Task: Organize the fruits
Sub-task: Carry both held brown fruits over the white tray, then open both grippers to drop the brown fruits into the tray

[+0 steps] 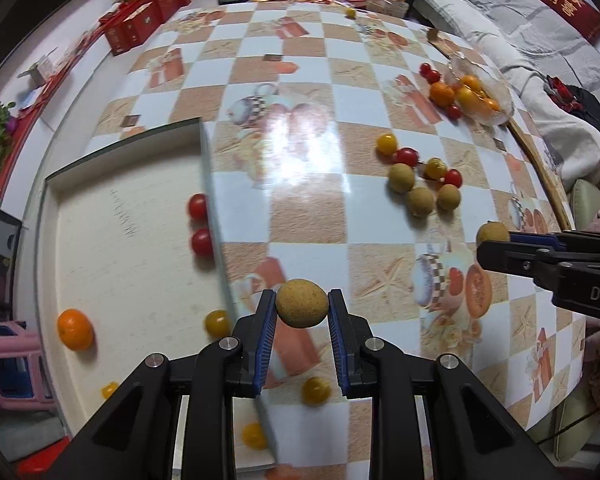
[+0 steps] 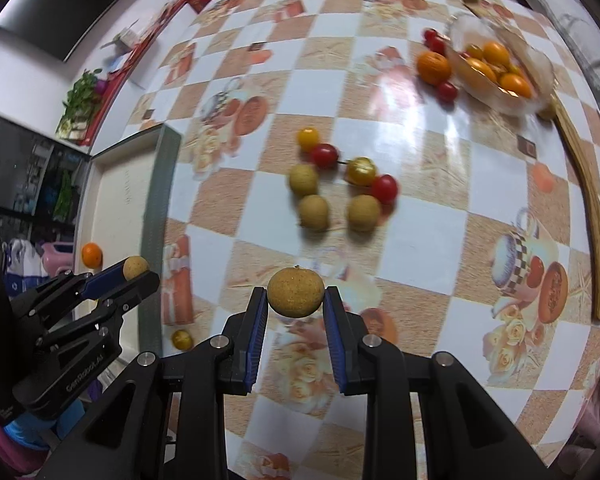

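My left gripper (image 1: pixel 302 297) is shut on a tan longan (image 1: pixel 302 312), held above the table beside the white tray (image 1: pixel 120 216). The tray holds two red cherry tomatoes (image 1: pixel 198 206), a small orange (image 1: pixel 75 329) and yellow tomatoes (image 1: pixel 217 322). My right gripper (image 2: pixel 296 293) is shut on another longan (image 2: pixel 296 280) and is also seen from the side as the right gripper (image 1: pixel 486 242). The left gripper (image 2: pixel 140 274) hangs over the tray edge (image 2: pixel 156 184). A loose cluster of longans (image 2: pixel 314 212) and red and yellow tomatoes (image 2: pixel 324 155) lies mid-table.
A glass bowl (image 2: pixel 540 64) with orange fruits stands at the far right, with an orange (image 2: pixel 433 67) and red tomatoes (image 2: pixel 446 91) beside it. A wooden spoon (image 2: pixel 588 208) lies along the right edge. Red boxes (image 1: pixel 140 20) and packets crowd the far end. A yellow tomato (image 1: pixel 316 391) sits below my left gripper.
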Tool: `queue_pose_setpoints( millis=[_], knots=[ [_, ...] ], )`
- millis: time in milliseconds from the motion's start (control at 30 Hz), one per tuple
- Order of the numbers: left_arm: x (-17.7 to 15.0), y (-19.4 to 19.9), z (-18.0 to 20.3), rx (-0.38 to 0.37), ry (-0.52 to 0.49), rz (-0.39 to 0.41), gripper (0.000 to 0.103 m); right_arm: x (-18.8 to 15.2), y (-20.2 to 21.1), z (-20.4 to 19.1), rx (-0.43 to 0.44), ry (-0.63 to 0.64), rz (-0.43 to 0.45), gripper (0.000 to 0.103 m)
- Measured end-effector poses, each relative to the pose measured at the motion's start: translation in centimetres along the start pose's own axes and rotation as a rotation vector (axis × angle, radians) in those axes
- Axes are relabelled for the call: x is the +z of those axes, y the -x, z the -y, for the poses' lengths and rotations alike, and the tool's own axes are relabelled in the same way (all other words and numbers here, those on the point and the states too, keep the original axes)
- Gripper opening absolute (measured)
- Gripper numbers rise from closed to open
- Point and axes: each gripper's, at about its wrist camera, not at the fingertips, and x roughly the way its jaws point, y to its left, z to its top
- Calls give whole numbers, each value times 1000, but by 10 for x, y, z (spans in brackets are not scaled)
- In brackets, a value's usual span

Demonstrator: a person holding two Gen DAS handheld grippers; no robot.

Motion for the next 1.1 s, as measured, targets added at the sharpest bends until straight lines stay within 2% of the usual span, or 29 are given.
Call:
queue_pose_setpoints(
  millis=[367, 533, 767, 1000, 1100],
  knots=[
    [-2, 14, -84, 69, 117, 30, 27, 31, -19, -86, 27, 145, -29, 31],
    [5, 4, -128, 123, 167, 28, 27, 53, -44, -133, 40, 224, -55, 31],
    [22, -25, -179, 177, 231, 5, 27, 87, -84, -180, 36, 269, -77, 31],
    [25, -49, -201, 203, 255, -29, 27, 109, -122, -201, -1, 280, -98, 31],
    [26, -51, -199, 214, 237, -13, 27, 119, -136, -207, -31, 279, -99, 31]
  ],
)
